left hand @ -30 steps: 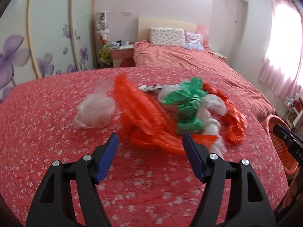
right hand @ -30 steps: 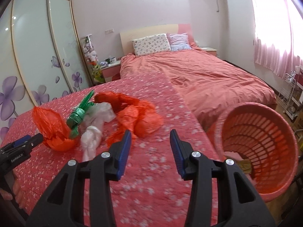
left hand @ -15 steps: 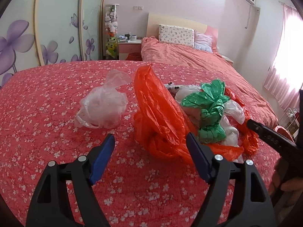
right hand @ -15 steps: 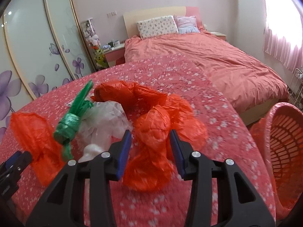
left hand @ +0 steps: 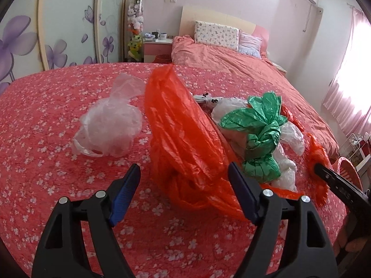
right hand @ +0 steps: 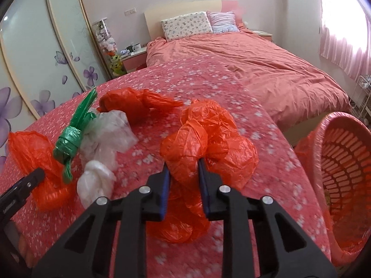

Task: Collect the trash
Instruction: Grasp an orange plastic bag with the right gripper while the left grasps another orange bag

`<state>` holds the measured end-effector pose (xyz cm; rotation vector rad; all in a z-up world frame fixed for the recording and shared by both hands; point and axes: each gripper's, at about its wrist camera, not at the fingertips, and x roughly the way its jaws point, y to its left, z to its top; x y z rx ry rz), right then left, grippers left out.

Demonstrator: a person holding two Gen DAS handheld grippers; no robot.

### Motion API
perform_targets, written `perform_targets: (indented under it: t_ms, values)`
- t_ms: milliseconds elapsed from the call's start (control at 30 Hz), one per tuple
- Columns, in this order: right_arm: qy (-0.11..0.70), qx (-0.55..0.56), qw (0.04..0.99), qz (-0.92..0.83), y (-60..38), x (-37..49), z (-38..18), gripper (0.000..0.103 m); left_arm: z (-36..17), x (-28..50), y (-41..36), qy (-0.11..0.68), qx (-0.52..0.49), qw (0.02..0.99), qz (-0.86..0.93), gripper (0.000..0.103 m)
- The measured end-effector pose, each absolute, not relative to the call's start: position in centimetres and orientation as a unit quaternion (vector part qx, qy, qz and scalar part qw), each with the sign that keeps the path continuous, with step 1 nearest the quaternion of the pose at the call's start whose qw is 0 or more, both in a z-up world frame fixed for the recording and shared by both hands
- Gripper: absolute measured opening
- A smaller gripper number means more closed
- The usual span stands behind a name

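Note:
Crumpled plastic bags lie on a red flowered bedspread (left hand: 46, 120). My left gripper (left hand: 183, 165) stands open, its fingers on either side of the near end of a big orange bag (left hand: 180, 127). A clear bag (left hand: 111, 129) lies to its left, and a green bag (left hand: 259, 127) and white bags (left hand: 287, 166) to its right. In the right wrist view my right gripper (right hand: 183, 165) has its jaws closing on a knotted orange bag (right hand: 208, 143), with the blue pads pressing its sides. The green bag (right hand: 69, 143) and a white knot (right hand: 95, 185) lie to the left.
An orange mesh basket (right hand: 343, 162) stands off the bedspread's right edge, tipped toward me. Another orange bag (right hand: 134, 102) lies farther back. A made bed (right hand: 266, 64), a nightstand (left hand: 157, 46) and flowered wardrobe doors (left hand: 69, 23) stand behind.
My right gripper moved forward and down over the knotted orange bag and narrowed its jaws onto it. My left gripper drew closer to the big orange bag, jaws a little wider.

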<state>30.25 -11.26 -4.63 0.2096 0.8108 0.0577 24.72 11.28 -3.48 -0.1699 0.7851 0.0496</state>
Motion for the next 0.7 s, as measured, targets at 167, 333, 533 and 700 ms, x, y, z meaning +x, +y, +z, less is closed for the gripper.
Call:
perform_targets:
  t_ms: [167,333,533,700]
  values:
    - [0.387,0.099,0.916,0.021,-12.2,29.2,-4.4,0.023,-3.9,25.0,10.6,0.39,-0.077,0.917,0.023,0.066]
    - [0.382,0.1,0.919,0.017,-12.7,28.4,-4.0,0.023,-3.7,24.5,10.6,0.391,-0.076,0.917,0.018,0.044]
    - [0.376,0.104,0.921,0.014,-13.3,26.9,-3.4,0.023,-2.7,23.6,10.3,0.382,-0.072,0.921,0.019,0.041]
    - [0.368,0.106,0.924,0.014,-13.7,25.6,-2.5,0.023,-1.4,22.5,10.1,0.372,-0.068,0.926,0.021,0.041]
